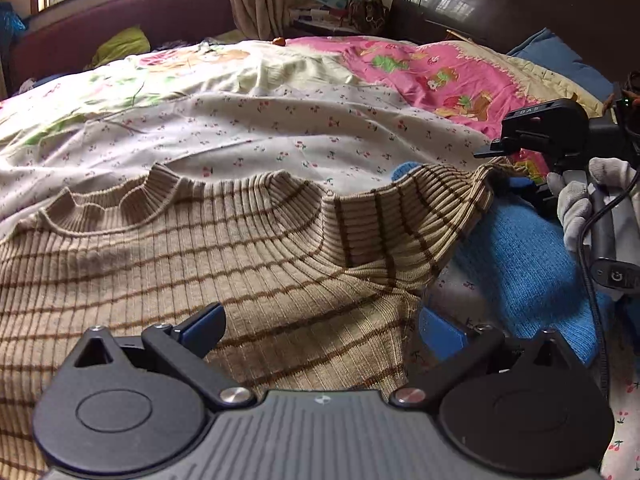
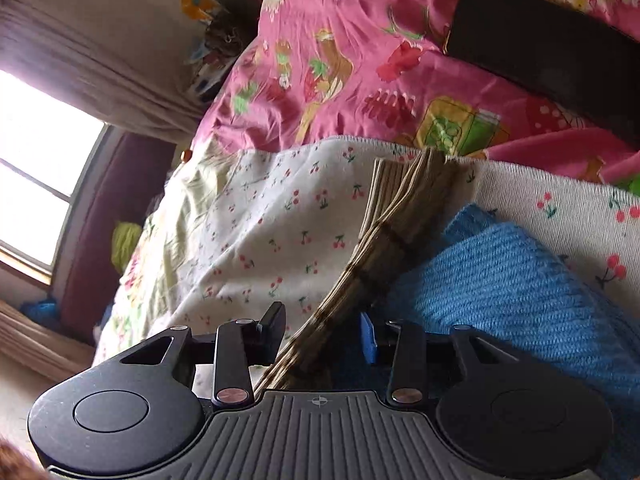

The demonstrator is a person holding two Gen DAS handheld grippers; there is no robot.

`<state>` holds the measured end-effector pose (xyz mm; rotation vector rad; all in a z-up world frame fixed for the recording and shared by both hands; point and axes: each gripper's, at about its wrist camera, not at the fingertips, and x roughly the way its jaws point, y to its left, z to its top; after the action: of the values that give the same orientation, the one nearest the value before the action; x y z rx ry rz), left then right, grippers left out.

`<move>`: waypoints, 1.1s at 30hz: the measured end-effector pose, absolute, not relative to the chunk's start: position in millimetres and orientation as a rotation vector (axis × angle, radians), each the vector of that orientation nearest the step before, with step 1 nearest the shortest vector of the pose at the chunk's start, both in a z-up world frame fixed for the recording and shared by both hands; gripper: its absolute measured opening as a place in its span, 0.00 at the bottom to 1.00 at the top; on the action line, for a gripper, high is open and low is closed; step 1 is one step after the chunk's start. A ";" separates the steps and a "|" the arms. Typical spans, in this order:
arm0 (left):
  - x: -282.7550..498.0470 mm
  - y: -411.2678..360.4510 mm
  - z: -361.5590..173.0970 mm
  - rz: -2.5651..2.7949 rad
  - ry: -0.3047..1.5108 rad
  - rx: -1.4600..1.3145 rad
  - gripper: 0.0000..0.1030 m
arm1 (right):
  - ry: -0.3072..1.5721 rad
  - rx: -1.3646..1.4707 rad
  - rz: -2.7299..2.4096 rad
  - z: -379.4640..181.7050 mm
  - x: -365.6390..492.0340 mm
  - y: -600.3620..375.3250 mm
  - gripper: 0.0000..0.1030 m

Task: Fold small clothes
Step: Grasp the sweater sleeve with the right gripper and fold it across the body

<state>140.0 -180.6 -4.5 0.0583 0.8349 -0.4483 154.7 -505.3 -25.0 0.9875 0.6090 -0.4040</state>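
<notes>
The left wrist view is showing the tan striped sweater [image 1: 208, 248] lying spread over the cherry-print sheet [image 1: 256, 128], its near part passing under the left gripper [image 1: 320, 328], whose blue-padded fingers are standing wide apart above the knit without pinching it. At the far right the sweater's sleeve is stretching toward the right gripper [image 1: 516, 148], held by a gloved hand [image 1: 576, 208] beside a blue knit garment [image 1: 516, 252]. In the right wrist view that sleeve [image 2: 384, 248] is running between the right gripper's [image 2: 324, 336] partly parted fingers; I cannot tell whether they are pressing on it.
</notes>
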 end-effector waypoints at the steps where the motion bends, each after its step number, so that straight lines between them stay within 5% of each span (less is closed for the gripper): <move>1: 139.0 -180.2 -4.5 -0.445 0.839 0.059 1.00 | 0.624 0.999 -0.410 -27.1 156.2 -507.3 0.13; 10: 121.7 -146.6 17.1 -0.405 0.772 0.024 1.00 | 0.447 0.956 -0.290 44.7 132.8 -480.6 0.08; 21: 113.0 -26.2 29.1 -0.220 0.701 -0.110 1.00 | 0.340 0.542 0.050 149.7 173.8 -272.6 0.08; 29: 108.7 68.1 18.3 -0.016 0.662 -0.230 1.00 | 0.747 0.185 0.386 51.9 204.6 -91.1 0.12; 33: 108.5 87.0 8.1 0.035 0.667 -0.247 1.00 | 0.799 0.128 0.455 29.9 184.5 -66.8 0.12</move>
<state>108.5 87.0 8.1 -0.2469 0.6672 0.0351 184.5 -66.8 29.9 0.1281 0.7992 0.4551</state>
